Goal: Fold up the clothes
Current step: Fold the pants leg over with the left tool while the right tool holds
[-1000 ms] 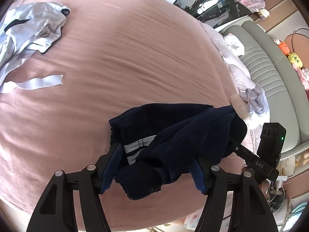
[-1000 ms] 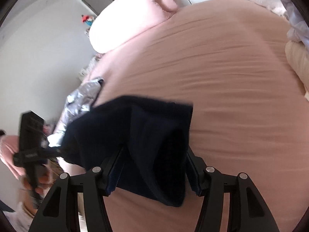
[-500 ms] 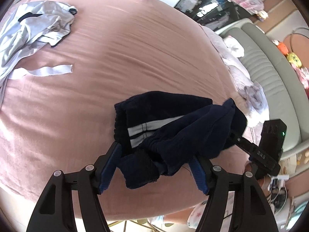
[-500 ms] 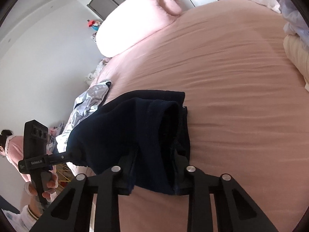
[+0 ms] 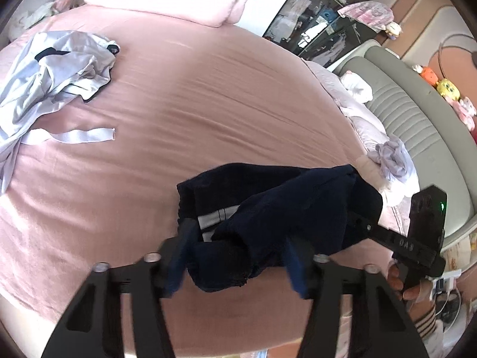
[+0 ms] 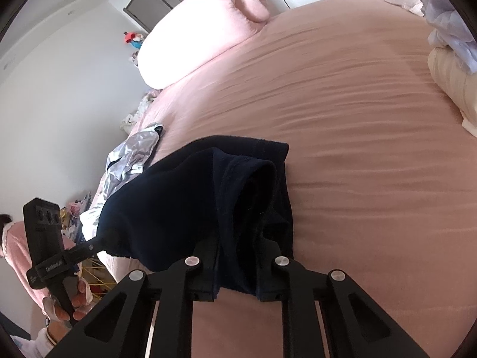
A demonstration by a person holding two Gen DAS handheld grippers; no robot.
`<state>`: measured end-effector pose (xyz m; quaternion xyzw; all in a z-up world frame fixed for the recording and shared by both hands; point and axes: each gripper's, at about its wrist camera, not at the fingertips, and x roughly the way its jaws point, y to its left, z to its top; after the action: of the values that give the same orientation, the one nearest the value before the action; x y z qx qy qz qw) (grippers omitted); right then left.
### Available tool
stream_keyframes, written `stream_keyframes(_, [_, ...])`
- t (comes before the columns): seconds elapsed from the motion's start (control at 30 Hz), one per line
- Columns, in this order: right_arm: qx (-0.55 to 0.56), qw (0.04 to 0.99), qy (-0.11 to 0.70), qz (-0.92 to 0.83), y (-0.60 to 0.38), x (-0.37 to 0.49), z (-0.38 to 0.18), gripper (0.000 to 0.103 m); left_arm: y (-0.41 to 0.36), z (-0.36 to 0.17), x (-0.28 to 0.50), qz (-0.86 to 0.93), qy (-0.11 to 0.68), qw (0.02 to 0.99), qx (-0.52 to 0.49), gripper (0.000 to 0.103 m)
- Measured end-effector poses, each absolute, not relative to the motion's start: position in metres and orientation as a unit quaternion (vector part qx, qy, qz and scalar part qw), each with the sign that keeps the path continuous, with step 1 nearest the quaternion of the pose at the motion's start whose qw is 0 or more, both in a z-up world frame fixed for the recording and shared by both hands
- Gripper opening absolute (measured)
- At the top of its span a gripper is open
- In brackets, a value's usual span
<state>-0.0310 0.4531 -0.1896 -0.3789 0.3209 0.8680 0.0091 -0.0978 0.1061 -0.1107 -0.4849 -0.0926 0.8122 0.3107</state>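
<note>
Nearest the left wrist camera, the left gripper [image 5: 238,256] stands with its jaws wide apart, one bunched end of the dark shorts [image 5: 268,208] lying between the blue pads; the pads are blurred, so whether either one touches the cloth I cannot tell. At the other end, the right gripper [image 6: 237,271] is clamped on the shorts [image 6: 208,208], its jaws drawn close with folds of cloth pinched between them.

The shorts sit at the near edge of the bed [image 5: 208,95], partly doubled over, a white stripe [image 5: 213,217] showing at the left end. Their long axis runs straight from one gripper to the other (left end loose, right end held), and that line is what the coming move turns on: each gripper is nearest its own end, with the cloth just ahead of its jaws. The doubled state fits either a fold being laid down or a bundle being picked up to spread.

Farther off, a crumpled grey garment [image 5: 56,68] lies well apart toward the far left of the bed, and a pink pillow [image 6: 202,35] sits at the head.
</note>
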Motion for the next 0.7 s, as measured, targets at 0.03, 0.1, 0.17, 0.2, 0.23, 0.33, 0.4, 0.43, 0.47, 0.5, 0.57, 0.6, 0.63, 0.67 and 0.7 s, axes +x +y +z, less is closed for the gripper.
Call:
stream_keyframes(0.03, [-0.380,0.009,0.320,0.868,0.452,-0.032,-0.190,0.015,0.108,-0.109,-0.099,0.812,-0.096,0.311,-0.485,0.037])
stream_keyframes(0.1, [-0.382,0.010,0.320,0.867,0.451,-0.032,-0.190,0.015,0.115,-0.107,-0.104,0.809,-0.090,0.311,-0.490,0.036])
stream_keyframes(0.17, [-0.382,0.012,0.322,0.866,0.451,-0.032,-0.189,0.015,0.119,-0.103,-0.104,0.812,-0.073,0.314,-0.486,0.036])
stream_keyframes(0.2, [-0.382,0.014,0.323,0.866,0.452,-0.032,-0.189,0.015,0.121,-0.101,-0.104,0.813,-0.065,0.317,-0.484,0.036])
stream_keyframes(0.23, [-0.383,0.017,0.323,0.865,0.453,-0.032,-0.190,0.015,0.123,-0.099,-0.105,0.813,-0.060,0.317,-0.484,0.036])
stream_keyframes(0.33, [-0.384,0.025,0.312,0.869,0.452,-0.033,-0.188,0.015,0.126,-0.095,-0.109,0.813,-0.050,0.318,-0.484,0.036])
stream_keyframes(0.4, [-0.385,0.028,0.311,0.868,0.453,-0.034,-0.188,0.015,0.130,-0.094,-0.114,0.812,-0.037,0.315,-0.489,0.036])
stream_keyframes(0.43, [-0.387,0.031,0.312,0.867,0.453,-0.036,-0.189,0.015,0.131,-0.095,-0.115,0.811,-0.034,0.315,-0.493,0.036])
stream_keyframes(0.47, [-0.389,0.034,0.312,0.866,0.452,-0.038,-0.189,0.015,0.130,-0.096,-0.116,0.810,-0.029,0.314,-0.495,0.036])
stream_keyframes(0.5, [-0.391,0.037,0.312,0.865,0.452,-0.040,-0.190,0.015,0.131,-0.097,-0.118,0.810,-0.023,0.313,-0.495,0.036])
stream_keyframes(0.57, [-0.397,0.046,0.304,0.865,0.452,-0.041,-0.190,0.015,0.133,-0.098,-0.121,0.812,-0.008,0.310,-0.495,0.036])
stream_keyframes(0.6, [-0.401,0.050,0.299,0.865,0.451,-0.042,-0.190,0.015,0.135,-0.100,-0.124,0.812,0.005,0.306,-0.496,0.036])
stream_keyframes(0.63, [-0.404,0.055,0.295,0.864,0.451,-0.042,-0.190,0.015,0.138,-0.102,-0.126,0.811,0.017,0.301,-0.501,0.036])
stream_keyframes(0.67, [-0.407,0.059,0.290,0.864,0.451,-0.043,-0.190,0.015,0.140,-0.106,-0.130,0.808,0.031,0.294,-0.509,0.036])
stream_keyframes(0.7, [-0.411,0.064,0.285,0.864,0.451,-0.044,-0.191,0.015,0.142,-0.109,-0.134,0.805,0.042,0.291,-0.515,0.036])
